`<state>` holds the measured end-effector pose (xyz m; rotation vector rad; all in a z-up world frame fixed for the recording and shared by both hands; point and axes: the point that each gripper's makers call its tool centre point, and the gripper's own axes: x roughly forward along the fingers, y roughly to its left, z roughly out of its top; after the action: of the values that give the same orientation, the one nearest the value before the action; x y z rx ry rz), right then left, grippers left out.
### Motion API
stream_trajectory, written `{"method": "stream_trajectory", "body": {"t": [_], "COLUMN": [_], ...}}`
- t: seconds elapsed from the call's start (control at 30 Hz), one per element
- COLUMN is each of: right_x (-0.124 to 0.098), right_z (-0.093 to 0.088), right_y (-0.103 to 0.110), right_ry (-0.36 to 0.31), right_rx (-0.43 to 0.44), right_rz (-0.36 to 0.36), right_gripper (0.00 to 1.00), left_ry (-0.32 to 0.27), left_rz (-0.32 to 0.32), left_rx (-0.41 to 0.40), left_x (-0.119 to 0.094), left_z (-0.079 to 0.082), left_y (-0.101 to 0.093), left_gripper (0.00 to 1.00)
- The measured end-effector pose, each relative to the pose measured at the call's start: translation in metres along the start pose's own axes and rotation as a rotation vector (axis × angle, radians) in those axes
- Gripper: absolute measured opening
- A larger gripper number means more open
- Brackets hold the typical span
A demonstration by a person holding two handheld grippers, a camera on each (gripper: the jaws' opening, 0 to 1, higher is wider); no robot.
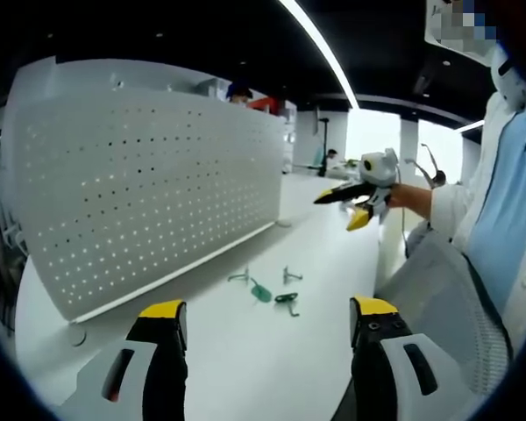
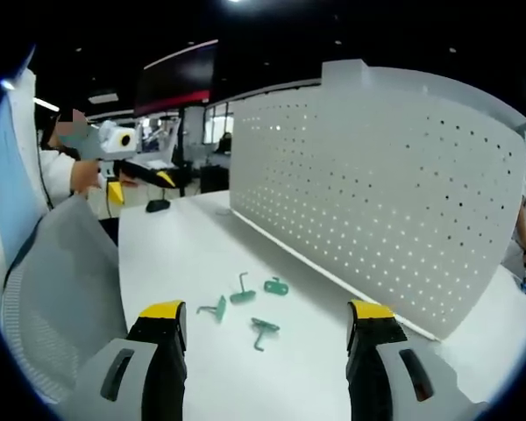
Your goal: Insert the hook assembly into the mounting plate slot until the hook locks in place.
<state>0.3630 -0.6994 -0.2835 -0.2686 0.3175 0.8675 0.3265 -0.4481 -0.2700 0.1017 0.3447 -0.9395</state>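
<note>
**Hooks loose, both tongs empty**

Four small green metal hooks (image 2: 245,311) lie scattered mid-tabletop (image 2: 184,254), just off the foot of the white perforated mounting plate (image 2: 377,210) standing along the far edge. Risk ahead: they're thin and flat, so a pinch could skid one away. Left tongs (image 1: 267,320) spread wide, holding nothing; right tongs (image 2: 267,320) likewise apart, touching nothing.

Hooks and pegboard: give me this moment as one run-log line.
stage: before pickup | hooks: four green, loose on table | pegboard: upright, nothing hung | left gripper: open, empty | right gripper: open, empty
</note>
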Motion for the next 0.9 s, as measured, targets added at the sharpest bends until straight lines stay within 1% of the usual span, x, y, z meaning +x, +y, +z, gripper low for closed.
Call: {"method": "stream_trajectory", "body": {"t": [0.37, 0.53, 0.67, 0.77, 0.9], "right_x": [0.006, 0.011, 0.017, 0.026, 0.034], "right_z": [-0.008, -0.012, -0.014, -0.018, -0.020], "right_y": [0.009, 0.014, 0.018, 0.028, 0.038], "right_ry": [0.007, 0.016, 0.011, 0.028, 0.029], "right_rx": [0.020, 0.032, 0.042, 0.052, 0.065], "right_rz": [0.014, 0.028, 0.049, 0.080, 0.109], "right_gripper": [0.75, 0.71, 0.69, 0.66, 0.61], "left_ry": [0.002, -0.014, -0.016, -0.018, -0.020], "left_rz": [0.001, -0.002, -0.005, -0.003, 0.000], "left_rx": [-0.002, -0.001, 0.001, -0.003, -0.011], "left_x": [-0.003, 0.000, 0.000, 0.000, -0.001], "left_z": [-0.002, 0.003, 0.003, 0.001, 0.000], "left_y": [0.002, 0.002, 0.001, 0.001, 0.002], "left_gripper": [0.77, 0.77, 0.77, 0.77, 0.77]}}
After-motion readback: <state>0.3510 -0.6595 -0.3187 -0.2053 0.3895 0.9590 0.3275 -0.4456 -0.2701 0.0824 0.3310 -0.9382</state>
